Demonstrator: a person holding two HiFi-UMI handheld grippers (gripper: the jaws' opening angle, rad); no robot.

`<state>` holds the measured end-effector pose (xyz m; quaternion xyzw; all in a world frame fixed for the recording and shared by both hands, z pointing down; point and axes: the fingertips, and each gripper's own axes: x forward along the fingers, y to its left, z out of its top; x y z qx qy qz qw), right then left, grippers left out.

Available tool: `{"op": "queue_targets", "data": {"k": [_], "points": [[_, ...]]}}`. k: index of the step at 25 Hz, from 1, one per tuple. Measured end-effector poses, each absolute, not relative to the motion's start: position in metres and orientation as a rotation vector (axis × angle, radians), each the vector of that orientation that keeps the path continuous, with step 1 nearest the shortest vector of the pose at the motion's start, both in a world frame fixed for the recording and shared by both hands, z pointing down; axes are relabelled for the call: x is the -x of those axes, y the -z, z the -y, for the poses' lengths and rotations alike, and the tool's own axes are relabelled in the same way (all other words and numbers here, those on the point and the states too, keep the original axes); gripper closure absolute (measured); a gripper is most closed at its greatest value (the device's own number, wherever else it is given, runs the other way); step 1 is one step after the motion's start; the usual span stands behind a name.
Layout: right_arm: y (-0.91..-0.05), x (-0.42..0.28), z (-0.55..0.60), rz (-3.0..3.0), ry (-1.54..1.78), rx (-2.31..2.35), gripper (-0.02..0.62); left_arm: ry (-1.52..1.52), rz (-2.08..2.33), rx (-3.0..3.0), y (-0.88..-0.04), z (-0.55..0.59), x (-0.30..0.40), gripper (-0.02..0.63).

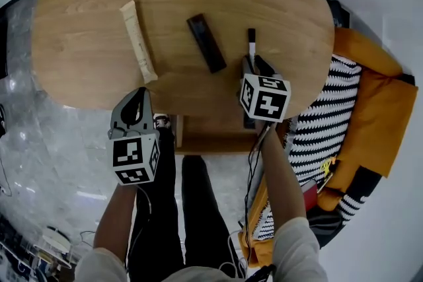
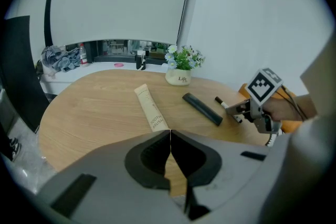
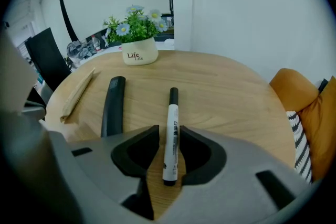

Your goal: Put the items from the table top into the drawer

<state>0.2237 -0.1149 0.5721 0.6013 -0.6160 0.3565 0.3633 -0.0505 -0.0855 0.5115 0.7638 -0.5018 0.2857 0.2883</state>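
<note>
Marker (image 3: pixel 172 113): one, near table (image 1: pixel 86 43) edge, loose between right gripper's (image 3: pixel 169 132) parted jaws. One toothpaste tube (image 1: pixel 138 41), one black bar (image 1: pixel 206 43) mid-table. Left gripper (image 2: pixel 169 136) closed, empty.

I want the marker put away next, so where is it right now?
The marker lies on the wooden table, right side in the head view, between the open jaws of the right gripper, with the black bar to its left.
</note>
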Motion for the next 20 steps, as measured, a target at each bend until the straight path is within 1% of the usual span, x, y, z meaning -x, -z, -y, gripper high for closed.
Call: {"op": "queue_targets", "data": {"k": [5, 8, 20], "points": [[-0.574, -0.220, 0.115, 1.588, -0.914, -1.536, 0.499, -0.756, 1.342, -2.037, -0.512, 0.084, 0.053, 0.595], [-0.574, -0.217, 0.115, 1.591, -0.924, -1.517, 0.532, -0.752, 1.343, -2.034, -0.512, 0.082, 0.055, 0.595], [-0.565, -0.212, 0.095, 1.608, -0.857, -1.490, 0.535, -0.754, 1.350, -2.015, -0.518, 0.059, 0.058, 0.595]]}}
